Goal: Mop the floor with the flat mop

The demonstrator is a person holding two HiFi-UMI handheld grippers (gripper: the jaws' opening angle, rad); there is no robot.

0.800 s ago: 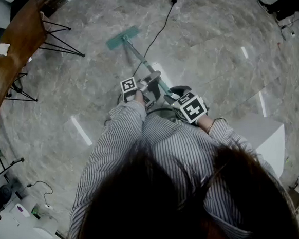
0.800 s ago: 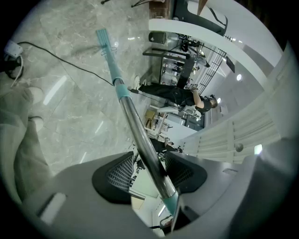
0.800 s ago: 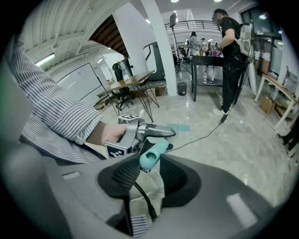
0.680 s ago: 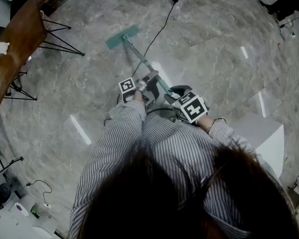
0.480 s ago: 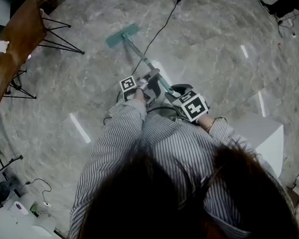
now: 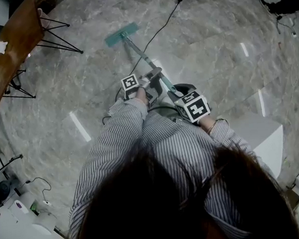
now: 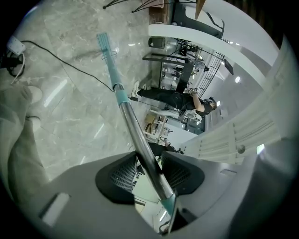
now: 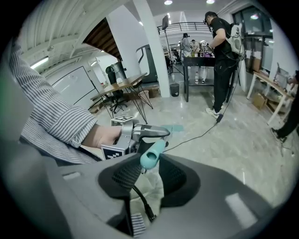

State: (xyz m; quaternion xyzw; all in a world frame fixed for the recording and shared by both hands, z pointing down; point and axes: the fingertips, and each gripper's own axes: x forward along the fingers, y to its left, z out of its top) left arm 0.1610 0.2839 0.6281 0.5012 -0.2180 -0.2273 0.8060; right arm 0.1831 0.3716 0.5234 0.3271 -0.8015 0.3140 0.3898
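The flat mop has a teal head (image 6: 121, 35) lying on the grey marble floor ahead of me, and its silver handle (image 6: 143, 57) slopes back to both grippers. My left gripper (image 6: 152, 82) is shut on the handle's metal shaft (image 7: 140, 149), and the mop head (image 7: 106, 44) shows far down the pole. My right gripper (image 6: 177, 95) sits behind it, shut on the teal grip end (image 8: 152, 155) of the handle. In the right gripper view the left gripper (image 8: 140, 133) shows just ahead, with a striped sleeve behind it.
A black cable (image 6: 158, 33) runs across the floor right of the mop head. A wooden table (image 6: 9, 45) on thin black legs stands at the left. A white block (image 6: 264, 133) sits at my right. A person in black (image 8: 224, 51) stands by a dark bench.
The mop head has slid slightly farther away across the floor. Both grippers keep their hold on the handle and have shifted only a little.
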